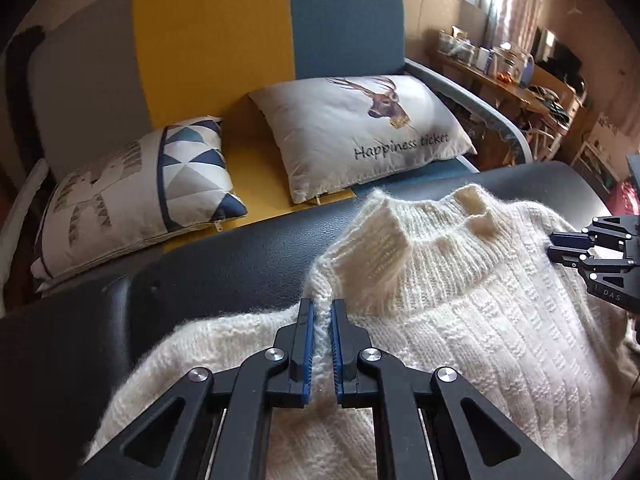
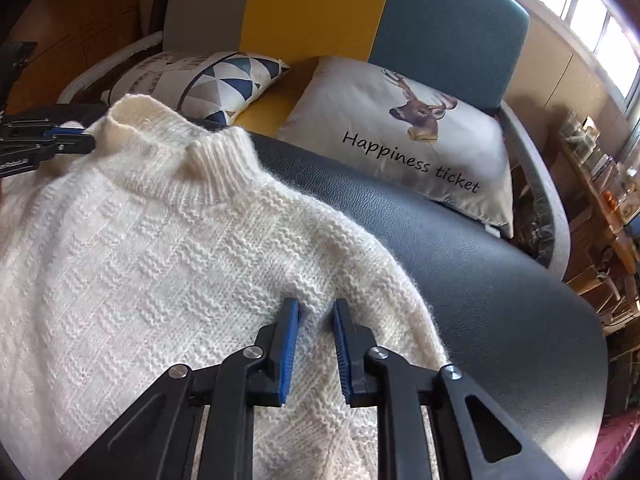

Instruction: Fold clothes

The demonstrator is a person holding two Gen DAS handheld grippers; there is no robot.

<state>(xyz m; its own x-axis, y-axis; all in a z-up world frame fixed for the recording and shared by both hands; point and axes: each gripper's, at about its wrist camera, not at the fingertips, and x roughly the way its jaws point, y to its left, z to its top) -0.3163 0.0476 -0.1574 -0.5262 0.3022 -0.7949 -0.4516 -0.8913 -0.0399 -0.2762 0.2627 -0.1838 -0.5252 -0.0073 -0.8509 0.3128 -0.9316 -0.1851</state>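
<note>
dark grey leather-look tabletop [image 2: 460,248] with a fluffy cream knitted sweater [image 1: 460,340] spread flat on it, collar at the far side. left gripper [image 1: 321,312] sits on the sweater's left shoulder seam, blue-padded fingers nearly together with a ridge of knit pinched between them. right gripper [image 2: 316,310] rests on the right shoulder, fingers a bit apart with knit bunched in the gap. beyond the table, a white deer-print pillow [image 1: 360,132] and a triangle-pattern cushion [image 1: 140,196] lie on a grey, yellow and blue sofa [image 1: 224,36].
</note>
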